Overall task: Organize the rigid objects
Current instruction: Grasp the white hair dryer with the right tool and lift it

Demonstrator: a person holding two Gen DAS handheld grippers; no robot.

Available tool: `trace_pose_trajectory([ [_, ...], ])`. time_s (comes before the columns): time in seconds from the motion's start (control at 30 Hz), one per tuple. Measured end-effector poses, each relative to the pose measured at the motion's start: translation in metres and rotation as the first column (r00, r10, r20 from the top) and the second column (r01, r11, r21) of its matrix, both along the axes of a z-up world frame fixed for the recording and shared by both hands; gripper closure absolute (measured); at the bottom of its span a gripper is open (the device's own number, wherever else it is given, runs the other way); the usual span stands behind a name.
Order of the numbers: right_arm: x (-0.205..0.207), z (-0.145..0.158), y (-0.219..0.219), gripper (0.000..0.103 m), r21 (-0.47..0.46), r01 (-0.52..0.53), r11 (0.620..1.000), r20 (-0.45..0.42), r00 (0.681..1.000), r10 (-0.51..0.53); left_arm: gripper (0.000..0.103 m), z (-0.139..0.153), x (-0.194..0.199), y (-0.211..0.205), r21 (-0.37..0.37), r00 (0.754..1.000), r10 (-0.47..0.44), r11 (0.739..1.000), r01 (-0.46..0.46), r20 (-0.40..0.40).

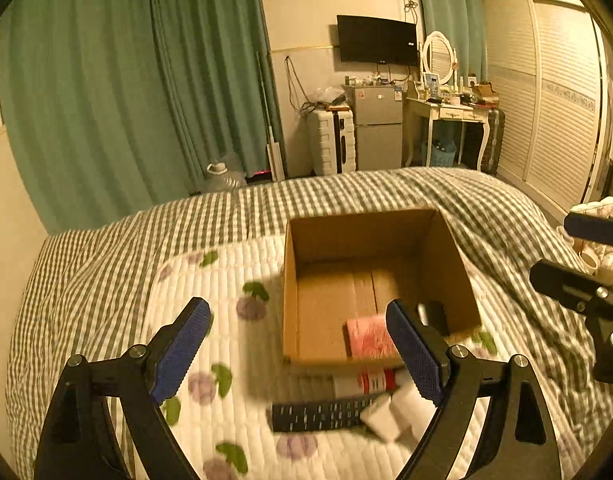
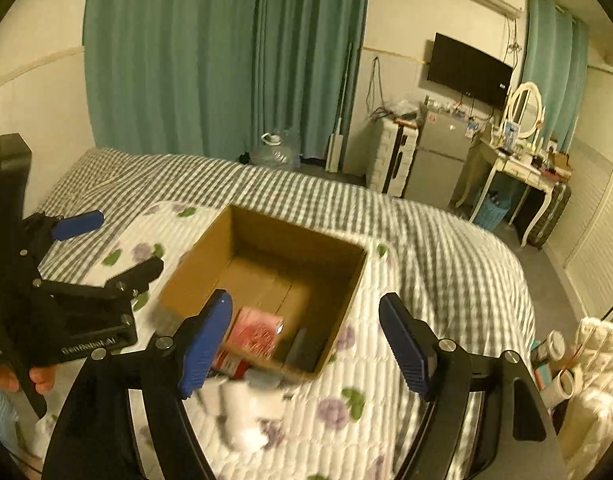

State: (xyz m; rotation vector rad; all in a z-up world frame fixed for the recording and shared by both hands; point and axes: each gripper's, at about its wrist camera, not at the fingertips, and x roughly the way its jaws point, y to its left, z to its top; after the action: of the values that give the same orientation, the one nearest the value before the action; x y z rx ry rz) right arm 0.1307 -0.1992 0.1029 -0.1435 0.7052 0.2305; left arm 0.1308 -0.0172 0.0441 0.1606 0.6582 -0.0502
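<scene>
Both tongs (image 1: 302,356) (image 2: 306,344) hover open above the cardboard box (image 1: 370,240).

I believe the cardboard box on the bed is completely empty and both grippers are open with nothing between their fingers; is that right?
Not quite: the cardboard box is not empty. The left wrist view shows a pink packet and a dark object lying inside it. The rest holds: the left gripper and right gripper are both open, holding nothing.

Matt cardboard on soft quilted cloth

The open brown cardboard box (image 1: 370,240) looks matt and smooth, resting on a white stitched cloth quilt (image 1: 234,280) with printed fruit; the black plastic left gripper (image 1: 302,356) carries blue ribbed pads and shiny metal screws.
</scene>
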Motion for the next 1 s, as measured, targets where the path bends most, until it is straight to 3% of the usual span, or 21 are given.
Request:
trace_pose_trajectory([
  [0.1, -0.015, -0.023, 0.004, 0.027, -0.002, -0.004, 1.000, -0.034, 0.999, 0.003, 0.011, -0.017, -0.016, 0.006, -0.002, 1.000, 0.006, 1.000, -0.006, -0.011],
  [0.27, -0.021, -0.087, 0.018, 0.027, -0.051, -0.011, 0.999, -0.136, 0.991, 0.004, 0.011, -0.060, -0.027, 0.022, -0.016, 0.998, 0.027, 0.999, -0.028, -0.064],
  [0.43, -0.014, -0.160, 0.030, 0.027, -0.059, -0.045, 0.997, -0.297, 0.954, 0.025, 0.011, -0.099, -0.023, 0.028, -0.006, 0.990, 0.050, 0.999, -0.052, -0.131],
  [0.57, -0.008, -0.199, 0.036, 0.027, -0.060, -0.058, 0.997, -0.375, 0.926, 0.031, 0.011, -0.125, -0.021, 0.029, -0.013, 0.982, 0.054, 0.998, -0.058, -0.180],
  [0.67, -0.006, -0.210, 0.039, 0.031, -0.051, -0.060, 0.997, -0.393, 0.919, 0.036, 0.011, -0.137, -0.024, 0.028, -0.024, 0.979, 0.048, 0.998, -0.054, -0.200],
  [0.7, -0.005, -0.212, 0.040, 0.045, -0.042, -0.064, 0.997, -0.399, 0.916, 0.042, 0.011, -0.141, -0.024, 0.028, -0.024, 0.977, 0.050, 0.998, -0.056, -0.209],
  [0.77, -0.006, -0.214, 0.043, 0.059, -0.034, -0.077, 0.996, -0.406, 0.912, 0.057, 0.011, -0.145, -0.024, 0.026, -0.019, 0.973, 0.050, 0.998, -0.056, -0.224],
  [1.0, -0.011, -0.178, 0.024, 0.059, -0.027, -0.032, 0.999, -0.336, 0.942, 0.021, 0.011, -0.135, -0.030, -0.001, -0.017, 0.977, 0.031, 0.999, -0.035, -0.212],
])
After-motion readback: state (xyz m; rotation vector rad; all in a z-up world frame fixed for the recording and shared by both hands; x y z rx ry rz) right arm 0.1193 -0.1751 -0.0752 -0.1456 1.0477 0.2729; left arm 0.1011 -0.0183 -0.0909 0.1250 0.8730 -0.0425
